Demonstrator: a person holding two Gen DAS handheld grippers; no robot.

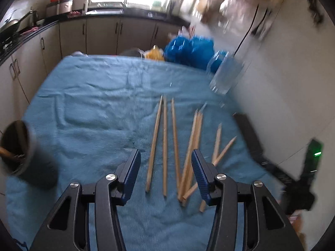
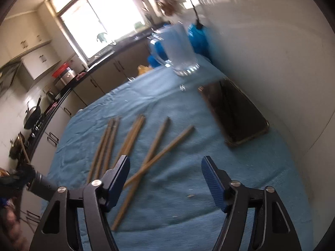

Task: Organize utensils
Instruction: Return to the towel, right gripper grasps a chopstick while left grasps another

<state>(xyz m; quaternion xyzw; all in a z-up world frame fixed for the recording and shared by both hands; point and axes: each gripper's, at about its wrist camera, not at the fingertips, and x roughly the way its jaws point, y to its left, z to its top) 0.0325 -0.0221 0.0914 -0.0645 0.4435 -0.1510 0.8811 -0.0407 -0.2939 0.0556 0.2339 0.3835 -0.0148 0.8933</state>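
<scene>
Several wooden chopsticks [image 1: 165, 146] lie loose on the blue cloth, roughly side by side; they also show in the right wrist view [image 2: 129, 140], two of them crossed. My left gripper [image 1: 166, 156] is open and empty, just above the near ends of the chopsticks. My right gripper [image 2: 165, 163] is open and empty, above the crossed pair. A dark cup [image 1: 18, 148] at the cloth's left edge holds a wooden stick. A clear glass mug [image 1: 224, 73] stands at the far right, and also shows in the right wrist view [image 2: 182, 50].
A dark flat tray [image 2: 236, 110] lies on the blue cloth [image 1: 94, 96] by the white wall [image 2: 282, 62] on the right. Blue bags [image 1: 188, 48] sit behind the table. Kitchen cabinets [image 1: 100, 35] line the back and left.
</scene>
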